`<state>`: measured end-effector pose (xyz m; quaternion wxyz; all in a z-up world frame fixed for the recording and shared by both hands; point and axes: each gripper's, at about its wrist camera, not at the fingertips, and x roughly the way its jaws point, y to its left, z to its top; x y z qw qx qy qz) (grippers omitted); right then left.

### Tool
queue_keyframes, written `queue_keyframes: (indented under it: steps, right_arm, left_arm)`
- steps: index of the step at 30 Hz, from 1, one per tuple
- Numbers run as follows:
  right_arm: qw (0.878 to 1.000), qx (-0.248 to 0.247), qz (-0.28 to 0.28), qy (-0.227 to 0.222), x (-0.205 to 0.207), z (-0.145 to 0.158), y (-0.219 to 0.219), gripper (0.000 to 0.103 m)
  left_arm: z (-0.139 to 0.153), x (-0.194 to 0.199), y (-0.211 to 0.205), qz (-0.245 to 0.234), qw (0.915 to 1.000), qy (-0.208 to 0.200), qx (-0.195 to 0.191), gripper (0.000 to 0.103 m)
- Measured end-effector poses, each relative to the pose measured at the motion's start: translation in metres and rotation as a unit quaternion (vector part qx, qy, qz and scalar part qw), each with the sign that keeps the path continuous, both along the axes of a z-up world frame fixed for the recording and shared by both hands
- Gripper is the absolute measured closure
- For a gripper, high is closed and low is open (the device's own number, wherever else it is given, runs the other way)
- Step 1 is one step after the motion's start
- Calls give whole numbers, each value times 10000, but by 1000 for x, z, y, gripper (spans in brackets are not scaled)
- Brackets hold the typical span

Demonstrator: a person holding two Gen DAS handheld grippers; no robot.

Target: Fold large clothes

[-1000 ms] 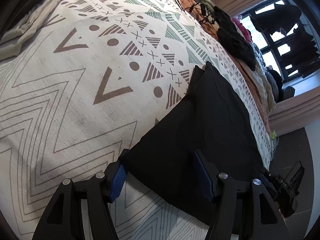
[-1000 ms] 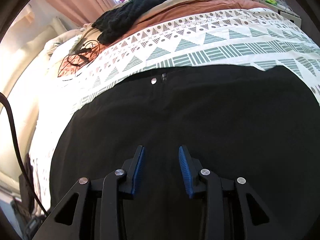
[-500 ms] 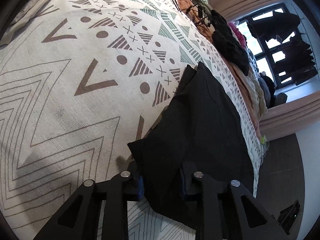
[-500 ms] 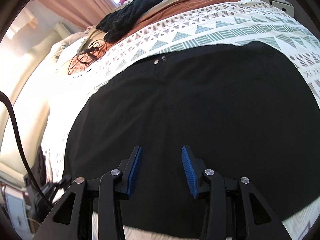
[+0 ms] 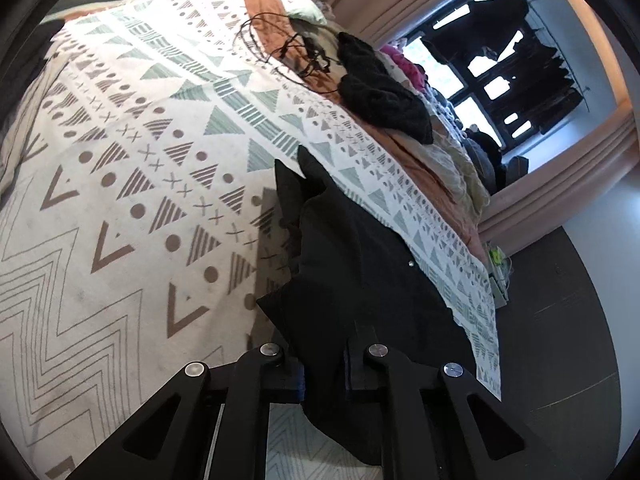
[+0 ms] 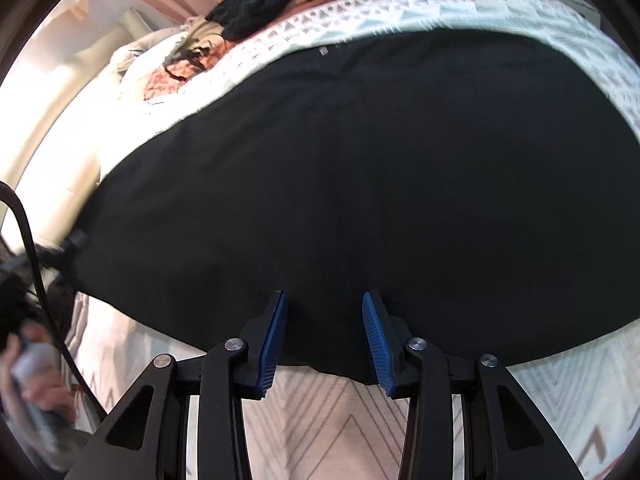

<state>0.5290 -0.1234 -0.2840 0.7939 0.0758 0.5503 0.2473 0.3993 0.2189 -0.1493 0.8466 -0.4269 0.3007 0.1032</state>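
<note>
"2 grippers in play. What has the left gripper [image 5: 323,364] got?"

"Its jaws are drawn in tight on a bunched corner of the black garment [image 5: 360,280], which rises off the patterned bedspread [image 5: 120,208] in a peaked fold. From the pinch the cloth runs away along the bed's near edge, with 1 small metal button [image 5: 411,264] showing on it."

"And the right gripper [image 6: 323,336]?"

"Parted, with a clear gap between the blue pads [image 6: 274,340], and gripping nothing. It sits at the near hem of the garment [image 6: 360,200], which fills most of that view, spread broad over the bedspread [image 6: 352,432]. I cannot tell whether the fingertips touch the cloth."

"Where does the garment lie, overall?"

"On the bed, toward the side nearest the dark floor [image 5: 560,340], mostly flat apart from the lifted corner."

"Anything else on the bed?"

"1 black knitted item [image 5: 380,92] on a heap of clothes further up, with a tangle of thin black cable [image 5: 288,52] beside it on a rust-coloured cover. In the right wrist view the same knit [image 6: 272,0] sits beyond the garment's far edge, blurred."
</note>
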Motion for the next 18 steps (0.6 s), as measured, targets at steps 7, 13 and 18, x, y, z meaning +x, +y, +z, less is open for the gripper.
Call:
queue_keyframes:
  steps: [7, 13, 18]
  right_arm:
    - [9997, 148, 72, 157, 14, -4, -1, 67]
    - [9964, 764, -87, 366, 20, 4, -23, 67]
    - [9911, 1231, -457, 203, 24, 21, -57, 67]
  left_arm:
    - [60, 30, -47, -483, 9977, -420, 238, 91]
    - [96, 55, -89, -863, 9933, -679, 367, 92]
    - [110, 80, -125, -1231, 9883, -766, 469, 92]
